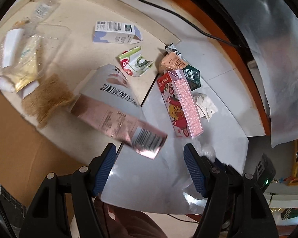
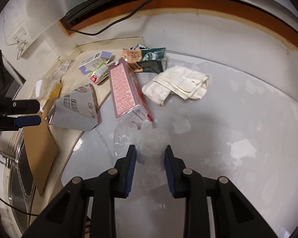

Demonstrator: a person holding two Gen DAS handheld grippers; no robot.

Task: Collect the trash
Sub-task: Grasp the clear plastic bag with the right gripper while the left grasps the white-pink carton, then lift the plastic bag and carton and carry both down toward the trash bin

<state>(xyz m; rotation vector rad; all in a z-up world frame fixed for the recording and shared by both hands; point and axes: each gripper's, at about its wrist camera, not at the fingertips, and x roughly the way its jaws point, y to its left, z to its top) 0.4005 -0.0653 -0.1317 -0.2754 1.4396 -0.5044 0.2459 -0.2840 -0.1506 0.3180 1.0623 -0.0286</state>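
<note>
Trash lies scattered on a white surface. My left gripper (image 1: 150, 154) is open, just above a blurred pink metallic box (image 1: 119, 123) that lies between and ahead of its fingers. A pink strawberry carton (image 1: 180, 103) lies to its right; it also shows in the right wrist view (image 2: 127, 91). My right gripper (image 2: 150, 155) is shut on a crumpled clear plastic bag (image 2: 145, 138). The left gripper (image 2: 32, 113) also shows at the left edge of the right wrist view, beside a grey-white carton (image 2: 77, 107).
A white and purple box (image 1: 117, 31), a green-red wrapper (image 1: 135, 61), a green carton (image 1: 192, 75), a crumpled white tissue (image 2: 178, 83), tan fibre wad (image 1: 47, 97) and clear packaging (image 1: 27, 39) lie around. A black cable (image 1: 168, 10) runs along the back. Brown cardboard (image 2: 41, 148) lies left.
</note>
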